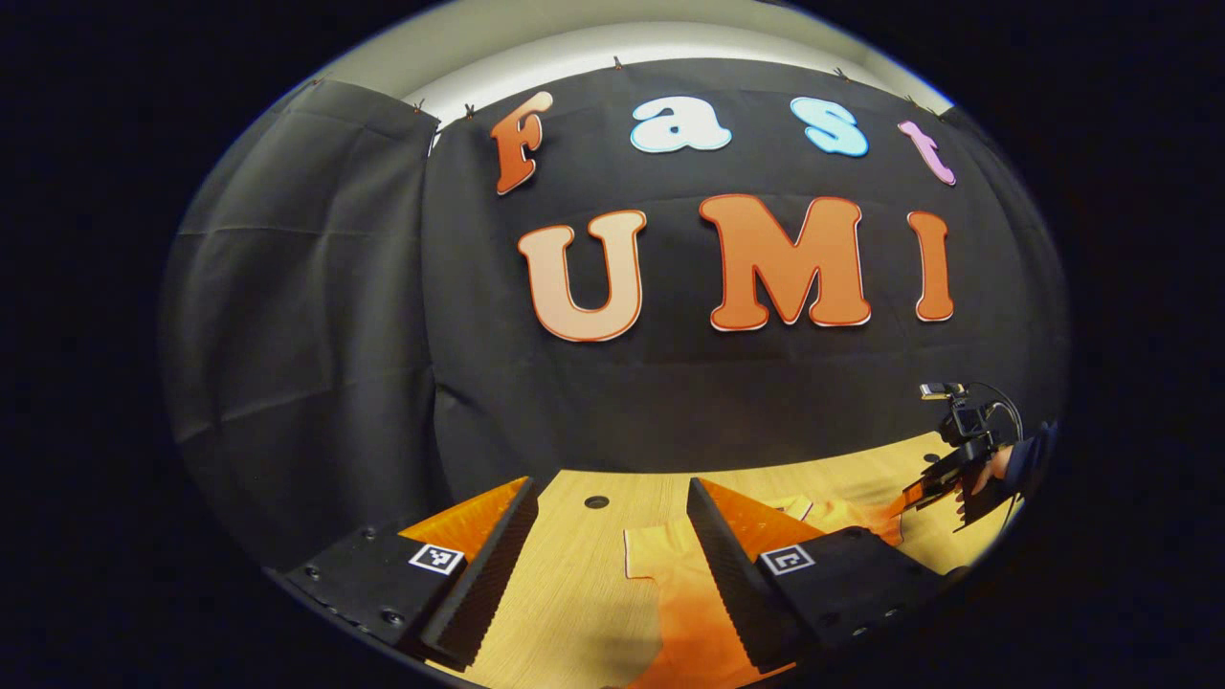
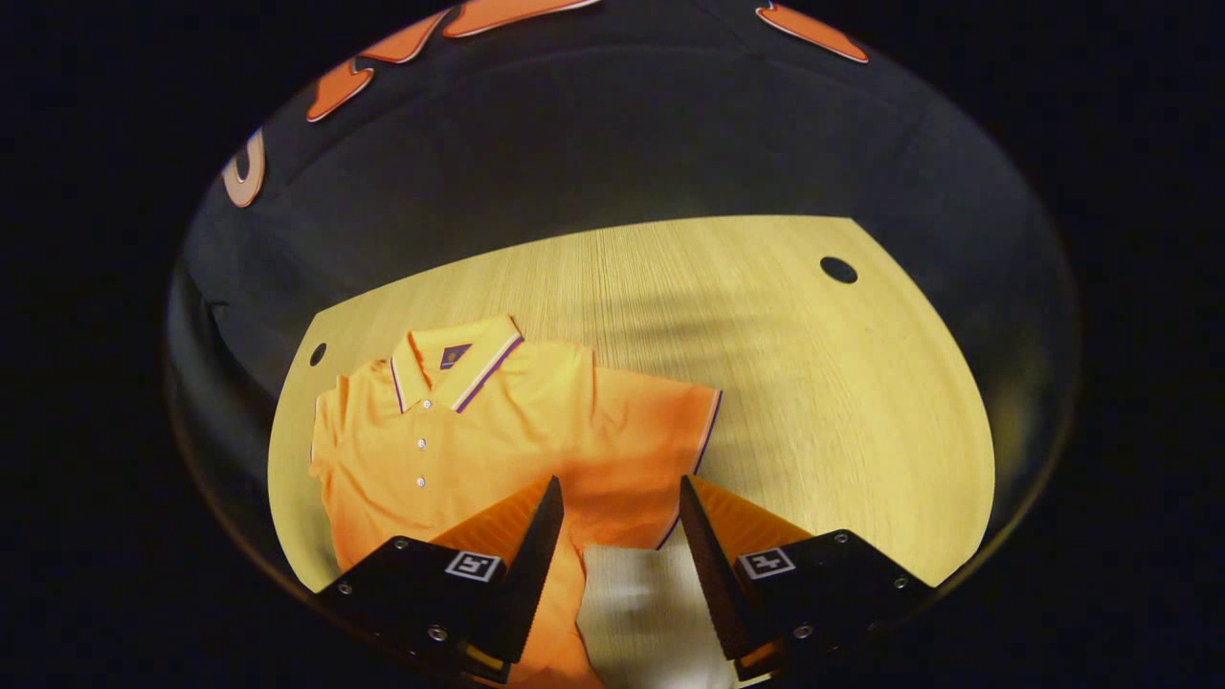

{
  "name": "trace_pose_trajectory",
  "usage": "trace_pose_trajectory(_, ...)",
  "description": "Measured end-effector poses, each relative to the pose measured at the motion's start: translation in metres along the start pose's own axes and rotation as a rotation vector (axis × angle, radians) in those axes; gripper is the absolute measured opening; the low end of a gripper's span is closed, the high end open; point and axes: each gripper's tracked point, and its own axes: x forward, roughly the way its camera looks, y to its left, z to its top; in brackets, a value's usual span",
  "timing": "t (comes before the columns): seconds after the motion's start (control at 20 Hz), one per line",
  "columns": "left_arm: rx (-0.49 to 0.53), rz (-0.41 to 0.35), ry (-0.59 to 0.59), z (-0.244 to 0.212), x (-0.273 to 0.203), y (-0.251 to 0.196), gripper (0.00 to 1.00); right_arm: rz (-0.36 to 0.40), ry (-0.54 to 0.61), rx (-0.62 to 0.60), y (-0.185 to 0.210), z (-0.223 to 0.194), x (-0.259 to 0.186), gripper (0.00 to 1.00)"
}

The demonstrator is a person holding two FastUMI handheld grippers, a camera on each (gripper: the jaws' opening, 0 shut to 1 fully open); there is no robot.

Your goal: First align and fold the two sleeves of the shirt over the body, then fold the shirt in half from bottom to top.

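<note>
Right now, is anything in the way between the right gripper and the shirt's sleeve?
Nothing visible is. The right gripper hangs open right over the orange shirt, and its spread sleeve lies flat on the wooden table just ahead.

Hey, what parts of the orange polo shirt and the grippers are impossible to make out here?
- Polo shirt hem: right gripper view, hidden behind the right gripper.
- Shirt's sleeve: left gripper view, partly hidden behind the left gripper finger.
- Pale patch between the right gripper's fingers: blurred, unidentifiable.
</note>
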Motion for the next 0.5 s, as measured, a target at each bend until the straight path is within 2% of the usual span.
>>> trace_pose_trajectory(0.1, -0.003, 0.010, 0.024, -0.007, 0.000, -0.001, 0.96, -0.022, 0.035, -0.013, -0.007, -0.001, 0.012, 0.72)
trace_pose_trajectory(0.5, 0.025, 0.008, 0.079, -0.018, -0.003, -0.014, 0.96, -0.091, 0.228, 0.006, -0.037, -0.010, 0.045, 0.72)
